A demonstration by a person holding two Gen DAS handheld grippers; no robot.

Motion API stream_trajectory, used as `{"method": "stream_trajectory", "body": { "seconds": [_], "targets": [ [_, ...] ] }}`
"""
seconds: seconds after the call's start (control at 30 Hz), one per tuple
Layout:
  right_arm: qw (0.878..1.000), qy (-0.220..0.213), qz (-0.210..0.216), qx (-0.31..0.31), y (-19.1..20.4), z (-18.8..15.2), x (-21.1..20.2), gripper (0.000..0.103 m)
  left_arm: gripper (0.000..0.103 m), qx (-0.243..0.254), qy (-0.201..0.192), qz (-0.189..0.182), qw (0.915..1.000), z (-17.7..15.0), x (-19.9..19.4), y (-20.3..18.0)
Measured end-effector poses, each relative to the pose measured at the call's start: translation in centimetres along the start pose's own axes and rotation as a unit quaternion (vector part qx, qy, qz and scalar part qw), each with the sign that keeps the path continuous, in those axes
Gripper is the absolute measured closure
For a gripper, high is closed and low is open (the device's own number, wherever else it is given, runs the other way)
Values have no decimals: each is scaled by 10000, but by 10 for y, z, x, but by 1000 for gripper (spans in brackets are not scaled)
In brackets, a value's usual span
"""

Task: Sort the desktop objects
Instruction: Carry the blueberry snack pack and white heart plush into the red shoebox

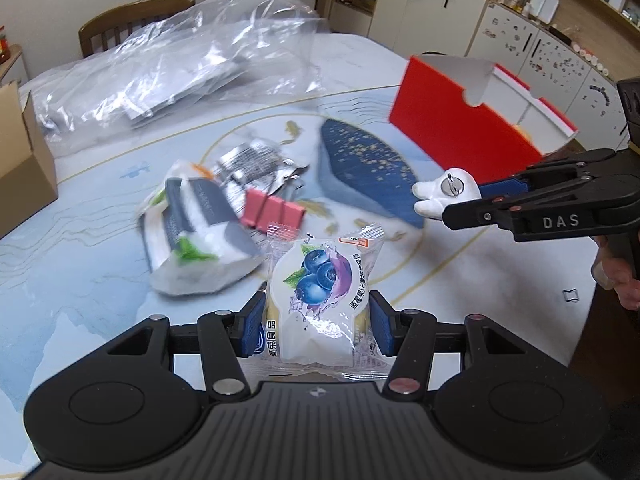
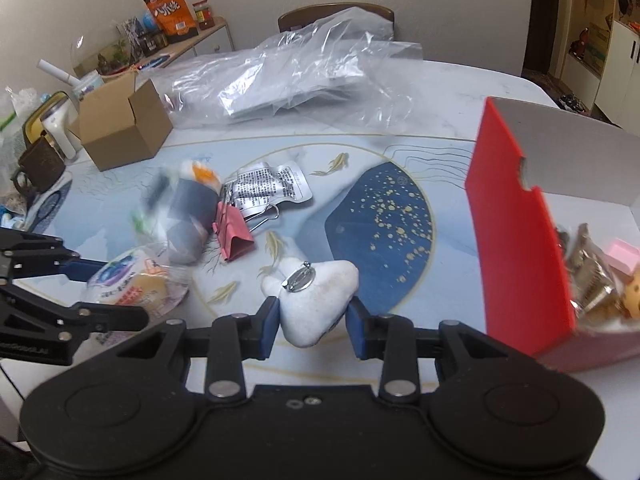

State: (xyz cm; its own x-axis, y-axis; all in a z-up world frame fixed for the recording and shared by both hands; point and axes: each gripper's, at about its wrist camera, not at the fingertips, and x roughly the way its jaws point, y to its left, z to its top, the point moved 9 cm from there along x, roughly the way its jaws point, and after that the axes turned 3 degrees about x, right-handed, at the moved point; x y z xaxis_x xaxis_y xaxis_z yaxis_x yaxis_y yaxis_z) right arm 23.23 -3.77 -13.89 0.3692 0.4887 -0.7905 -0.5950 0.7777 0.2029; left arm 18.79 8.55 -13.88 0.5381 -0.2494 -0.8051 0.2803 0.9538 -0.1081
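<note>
My left gripper (image 1: 318, 326) is shut on a blueberry snack packet (image 1: 320, 296), held just above the table; it also shows in the right wrist view (image 2: 132, 284). My right gripper (image 2: 312, 326) is shut on a white plush brooch with a metal pin (image 2: 316, 292), seen from the left wrist view (image 1: 444, 192) at the right. A red box (image 2: 516, 240) with several items inside stands at the right. On the mat lie a pink binder clip (image 1: 274, 210), a silver foil sachet (image 2: 272, 186) and a grey-white pouch (image 1: 196, 232).
A large clear plastic bag (image 1: 172, 68) covers the far table. A brown cardboard box (image 2: 124, 124) stands at the left. A mug (image 2: 40, 166) and clutter sit at the far left edge. A wooden chair (image 1: 132, 20) is behind the table.
</note>
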Motion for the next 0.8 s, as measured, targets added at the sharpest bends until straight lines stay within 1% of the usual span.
{"method": "stream_trajectory", "body": {
  "seconds": [0.23,0.43,0.8],
  "targets": [
    [9998,-163,-96,68,-16,-1,-36,68,51,106,-112,-214,9997,20,-8,-31],
    [9993,-309,-135,132,-35,3,-63,68,51,306,-224,-276,9989,45,-10,-61],
    [9983,-473,-285,169,-90,11,-99,68,51,588,-374,-420,9967,90,1,-115]
  ]
}}
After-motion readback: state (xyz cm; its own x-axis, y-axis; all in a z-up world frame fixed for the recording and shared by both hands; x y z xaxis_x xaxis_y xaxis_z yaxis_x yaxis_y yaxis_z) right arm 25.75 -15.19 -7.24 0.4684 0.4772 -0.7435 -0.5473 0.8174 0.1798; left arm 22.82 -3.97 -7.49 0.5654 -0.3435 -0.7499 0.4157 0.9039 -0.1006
